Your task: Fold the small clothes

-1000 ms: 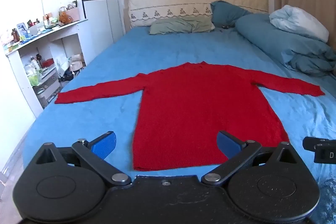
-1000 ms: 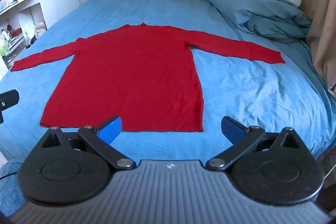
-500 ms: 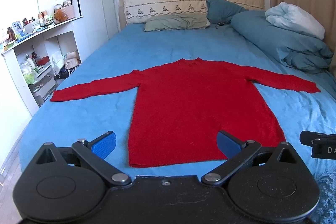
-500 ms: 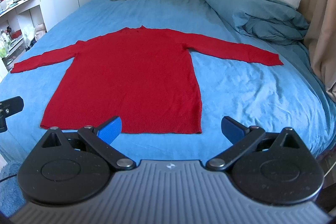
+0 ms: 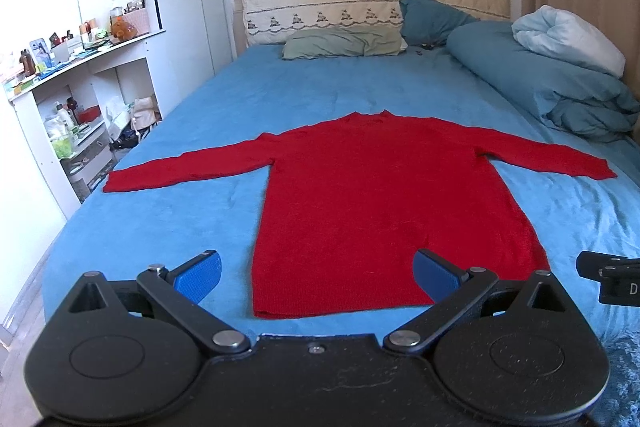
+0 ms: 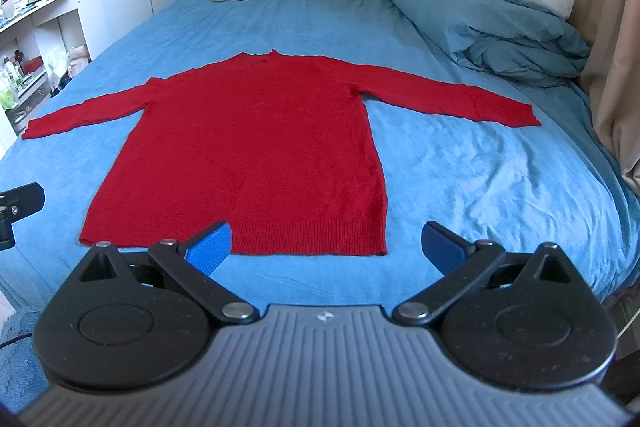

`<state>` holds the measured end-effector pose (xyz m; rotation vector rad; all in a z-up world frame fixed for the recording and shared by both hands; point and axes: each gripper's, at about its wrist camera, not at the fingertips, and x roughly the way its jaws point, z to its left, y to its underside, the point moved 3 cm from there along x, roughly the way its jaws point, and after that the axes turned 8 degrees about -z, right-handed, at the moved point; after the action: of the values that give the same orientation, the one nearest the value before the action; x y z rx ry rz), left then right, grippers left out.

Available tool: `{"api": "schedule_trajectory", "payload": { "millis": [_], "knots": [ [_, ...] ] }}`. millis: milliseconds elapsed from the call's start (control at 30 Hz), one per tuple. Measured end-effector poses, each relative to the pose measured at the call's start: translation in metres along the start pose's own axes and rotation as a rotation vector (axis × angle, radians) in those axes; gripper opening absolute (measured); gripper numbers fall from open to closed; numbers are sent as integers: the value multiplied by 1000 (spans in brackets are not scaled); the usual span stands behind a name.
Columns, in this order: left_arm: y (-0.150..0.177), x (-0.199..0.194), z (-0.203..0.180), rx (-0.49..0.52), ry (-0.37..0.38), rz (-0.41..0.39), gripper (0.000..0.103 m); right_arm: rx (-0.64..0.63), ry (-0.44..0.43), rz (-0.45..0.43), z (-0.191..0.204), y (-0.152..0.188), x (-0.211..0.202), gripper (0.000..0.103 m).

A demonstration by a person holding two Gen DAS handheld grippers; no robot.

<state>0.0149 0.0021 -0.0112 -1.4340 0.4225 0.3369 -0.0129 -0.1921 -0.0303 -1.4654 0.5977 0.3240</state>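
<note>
A rolled duvet lies at two o'clock of the flat red sweater, pillows at twelve. Cluttered shelves stand at ten. Left gripper and right gripper are both spread wide, holding nothing.

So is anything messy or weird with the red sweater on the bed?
Nothing stands out. The red sweater lies flat on the blue bed, both sleeves spread out sideways, hem straight. The left gripper and right gripper hang open near the hem, touching nothing.
</note>
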Motion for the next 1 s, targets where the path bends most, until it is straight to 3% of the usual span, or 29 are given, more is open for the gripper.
{"api": "schedule_trajectory", "payload": {
  "millis": [1000],
  "knots": [
    [-3,0,0,0,2,1,103,-2,-8,-3,5,-3,-1,103]
  ]
}}
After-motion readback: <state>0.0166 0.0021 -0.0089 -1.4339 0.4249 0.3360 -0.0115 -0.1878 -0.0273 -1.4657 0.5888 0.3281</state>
